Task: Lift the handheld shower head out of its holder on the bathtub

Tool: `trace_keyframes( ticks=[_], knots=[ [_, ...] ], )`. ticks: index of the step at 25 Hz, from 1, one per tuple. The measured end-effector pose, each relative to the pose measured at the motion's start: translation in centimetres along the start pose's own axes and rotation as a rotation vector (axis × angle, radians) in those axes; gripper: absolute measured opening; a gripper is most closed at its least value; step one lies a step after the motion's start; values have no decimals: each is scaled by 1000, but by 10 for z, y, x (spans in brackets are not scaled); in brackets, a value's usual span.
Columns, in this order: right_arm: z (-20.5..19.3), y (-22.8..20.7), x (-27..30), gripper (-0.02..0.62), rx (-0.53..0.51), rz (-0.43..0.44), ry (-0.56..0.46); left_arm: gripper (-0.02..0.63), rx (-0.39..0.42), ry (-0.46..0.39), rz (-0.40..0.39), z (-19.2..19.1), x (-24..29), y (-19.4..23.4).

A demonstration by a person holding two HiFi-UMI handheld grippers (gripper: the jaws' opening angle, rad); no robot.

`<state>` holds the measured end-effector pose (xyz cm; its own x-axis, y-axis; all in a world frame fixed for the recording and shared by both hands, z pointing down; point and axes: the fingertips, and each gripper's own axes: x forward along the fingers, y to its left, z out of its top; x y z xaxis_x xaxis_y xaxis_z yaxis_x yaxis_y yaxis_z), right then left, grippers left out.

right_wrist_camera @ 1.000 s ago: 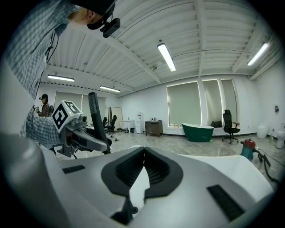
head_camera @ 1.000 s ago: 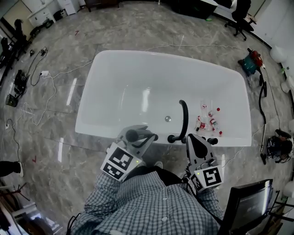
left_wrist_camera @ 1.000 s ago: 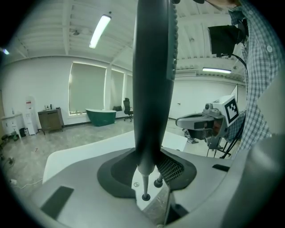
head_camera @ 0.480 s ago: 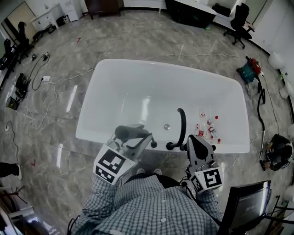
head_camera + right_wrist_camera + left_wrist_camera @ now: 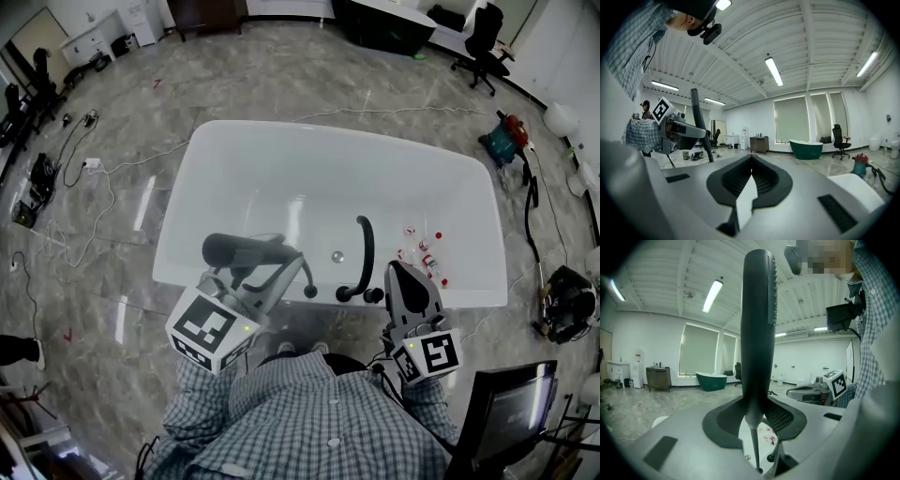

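Near rim of bathtub (image 5: 234, 141), 6 o'clock side in head view: left gripper (image 5: 267, 267) is pinching the shower head (image 5: 246, 250) low on its handle, just above where the hose (image 5: 753, 446) joins. Left gripper view shows the handle standing straight up between the pads, centred, no visible slip.

Change vs 1 s ago:
- L gripper was down at the rim, close beside the faucet spout (image 5: 361, 253). Now it's up and shifted toward 9 o'clock, and its marker cube looks bigger in head view, so it's closer to the cam, i.e. raised.
- Shower head was only a short stub in head view. Now its full length shows, lying across the rim, free end pointing 9 o'clock.
- Hose now trails down from the handle to a dark fitting on the rim. Can't tell which fitting is the holder.

Right gripper (image 5: 412, 281): barely moved, at 4 o'clock of the spout by the rim, jaws pressed together, nothing in them.

Small bottles (image 5: 422, 253) in the tub at 3 o'clock of the spout, well apart from the action, unchanged.

Read: head looks clear of its holder, so the lift is basically done. Only tether left is the hose. Imo any further raise should stay slow so the hose doesn't go taut and twist the handle in the grip.
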<state>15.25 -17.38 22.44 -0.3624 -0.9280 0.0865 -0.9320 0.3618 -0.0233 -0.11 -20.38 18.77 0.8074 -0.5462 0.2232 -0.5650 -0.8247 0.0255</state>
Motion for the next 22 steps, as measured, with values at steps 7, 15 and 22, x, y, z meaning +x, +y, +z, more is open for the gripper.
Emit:
trace_keyframes(
  ticks=[7,15,22],
  knots=[
    [14,-5,-3,15,-22,-5,-28,124,9,-23,13,5,-6,-3],
    [19,-7,-1,15,-23,-5,-43,124,14,-27,14,7,-8,-4],
    [18,-9,-3,15,-23,-5,-46,124,23,-29,18,6,-8,-6]
  ],
)
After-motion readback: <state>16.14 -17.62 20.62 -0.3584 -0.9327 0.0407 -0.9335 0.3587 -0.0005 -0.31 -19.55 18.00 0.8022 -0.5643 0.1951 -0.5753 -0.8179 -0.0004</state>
